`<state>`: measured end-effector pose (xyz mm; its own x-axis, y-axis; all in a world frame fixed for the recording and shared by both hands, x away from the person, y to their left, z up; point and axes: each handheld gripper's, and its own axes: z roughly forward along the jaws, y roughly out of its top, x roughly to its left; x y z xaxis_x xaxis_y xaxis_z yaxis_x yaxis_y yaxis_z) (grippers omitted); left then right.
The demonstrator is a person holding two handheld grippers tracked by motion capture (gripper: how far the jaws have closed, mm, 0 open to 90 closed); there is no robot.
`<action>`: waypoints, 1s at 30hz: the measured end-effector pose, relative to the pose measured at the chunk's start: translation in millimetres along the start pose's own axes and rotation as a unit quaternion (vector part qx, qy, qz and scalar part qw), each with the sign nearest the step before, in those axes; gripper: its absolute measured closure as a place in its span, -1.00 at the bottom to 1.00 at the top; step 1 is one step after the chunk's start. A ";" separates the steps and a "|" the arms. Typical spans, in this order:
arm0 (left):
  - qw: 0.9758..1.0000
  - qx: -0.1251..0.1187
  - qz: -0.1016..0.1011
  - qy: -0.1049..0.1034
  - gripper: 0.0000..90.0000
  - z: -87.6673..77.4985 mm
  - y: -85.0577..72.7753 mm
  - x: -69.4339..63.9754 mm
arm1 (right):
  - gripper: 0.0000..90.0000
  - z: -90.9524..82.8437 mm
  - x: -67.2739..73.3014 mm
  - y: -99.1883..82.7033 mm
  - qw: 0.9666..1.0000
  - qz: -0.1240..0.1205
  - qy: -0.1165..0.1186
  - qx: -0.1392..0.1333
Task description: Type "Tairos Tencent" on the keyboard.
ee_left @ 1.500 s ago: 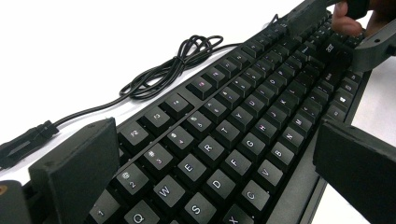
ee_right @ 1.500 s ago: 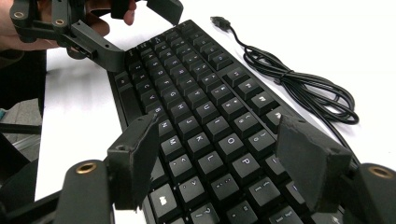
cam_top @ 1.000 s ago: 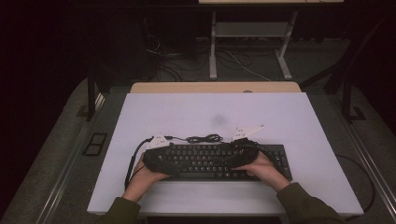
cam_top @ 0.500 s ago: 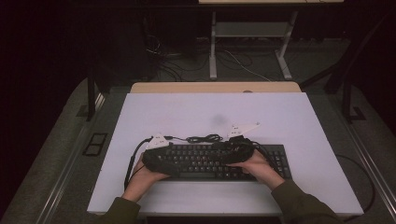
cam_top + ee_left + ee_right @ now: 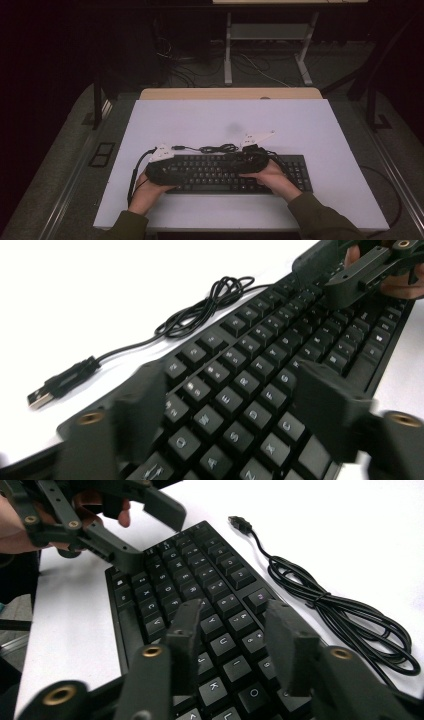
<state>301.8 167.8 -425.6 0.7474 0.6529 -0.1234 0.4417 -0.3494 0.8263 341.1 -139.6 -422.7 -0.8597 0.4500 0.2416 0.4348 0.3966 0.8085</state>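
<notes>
A black keyboard (image 5: 220,175) lies near the front edge of the white table (image 5: 200,120); its keys fill the left gripper view (image 5: 250,370) and the right gripper view (image 5: 200,575). Its coiled cable (image 5: 217,148) rests just behind it and ends in a loose USB plug (image 5: 40,399). My left gripper (image 5: 162,165) hovers over the keyboard's left end, its jaws wide apart above the keys (image 5: 235,410). Over the middle of the keyboard, my right gripper (image 5: 255,155) is open too, with nothing between its jaws (image 5: 237,635).
Bare white tabletop stretches behind and to both sides of the keyboard. A wooden strip (image 5: 230,93) runs along the table's far edge. Beyond it stand a metal desk frame (image 5: 270,45) and floor cables in the dark. A floor socket (image 5: 102,152) lies left of the table.
My right gripper has slid left from the keyboard's right part toward its middle. The left gripper has stayed almost where it was. The keyboard has not moved.
</notes>
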 end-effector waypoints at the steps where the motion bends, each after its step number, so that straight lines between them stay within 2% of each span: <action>1: 1.000 0.003 -0.001 0.000 -0.10 -1.0 -1.1 0.9 | 0.17 0.6 -0.2 -0.1 1.000 0.000 -0.001 0.000; 7: 1.000 0.017 -0.003 -0.005 0.43 -4.4 -5.7 5.1 | 0.07 1.7 -1.2 -0.3 1.000 0.002 -0.007 -0.001; 15: 0.999 0.035 -0.006 -0.018 0.94 -4.2 -7.3 7.4 | 0.00 2.2 -1.3 -0.7 1.000 0.002 -0.009 -0.001; 30: 0.998 0.062 -0.007 -0.020 0.98 0.4 -9.4 8.4 | -0.03 2.5 -0.8 -1.2 1.000 0.001 -0.008 0.000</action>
<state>304.1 176.3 -434.7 0.7595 0.6309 -0.1584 0.5078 -0.4228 0.7506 341.9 -138.4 -425.3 -0.8542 0.4641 0.2346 0.4368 0.3956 0.8079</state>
